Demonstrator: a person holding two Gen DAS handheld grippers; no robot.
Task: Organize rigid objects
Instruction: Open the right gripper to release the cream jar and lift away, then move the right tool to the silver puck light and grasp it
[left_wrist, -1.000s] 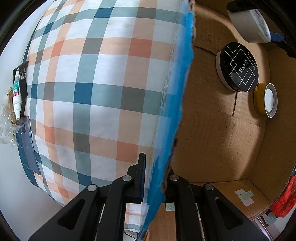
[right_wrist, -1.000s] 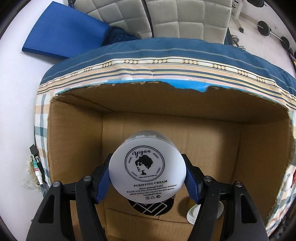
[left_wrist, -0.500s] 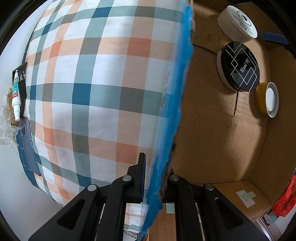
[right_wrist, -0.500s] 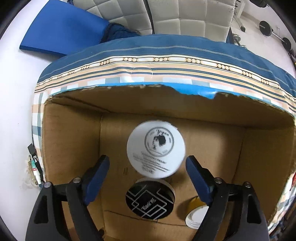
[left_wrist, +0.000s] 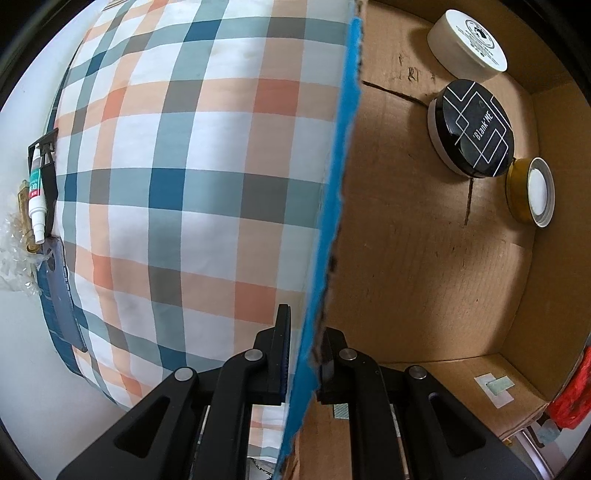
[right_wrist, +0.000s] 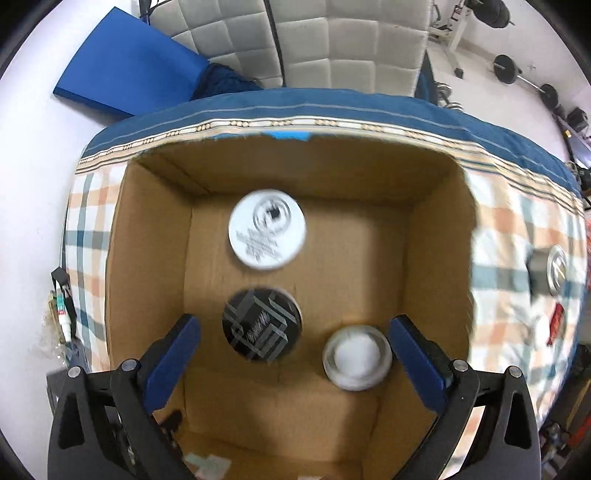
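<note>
A cardboard box (right_wrist: 147, 258) wrapped in plaid cloth (left_wrist: 184, 166) holds three jars on its floor. They are a white cream jar (right_wrist: 266, 233) (left_wrist: 467, 46), a black-lidded jar (right_wrist: 261, 324) (left_wrist: 476, 133) and a small amber jar with a white lid (right_wrist: 356, 357) (left_wrist: 532, 195). My left gripper (left_wrist: 304, 332) is shut on the box's blue-taped wall (left_wrist: 332, 221), one finger outside and one inside. My right gripper (right_wrist: 294, 322) hangs over the box pointing down. Its jaws are opening and nothing is between them.
A small white bottle (left_wrist: 37, 199) lies by crumpled plastic left of the box. On the cloth at the right sit a round metal item (right_wrist: 550, 269) and a red object (right_wrist: 556, 321). A blue pad (right_wrist: 125, 74) and a grey chair (right_wrist: 332, 37) are behind the box.
My right gripper let go of the white cream jar, which now rests on the box floor beyond the black jar. The gripper opened wide and rose. My left gripper stayed clamped.
</note>
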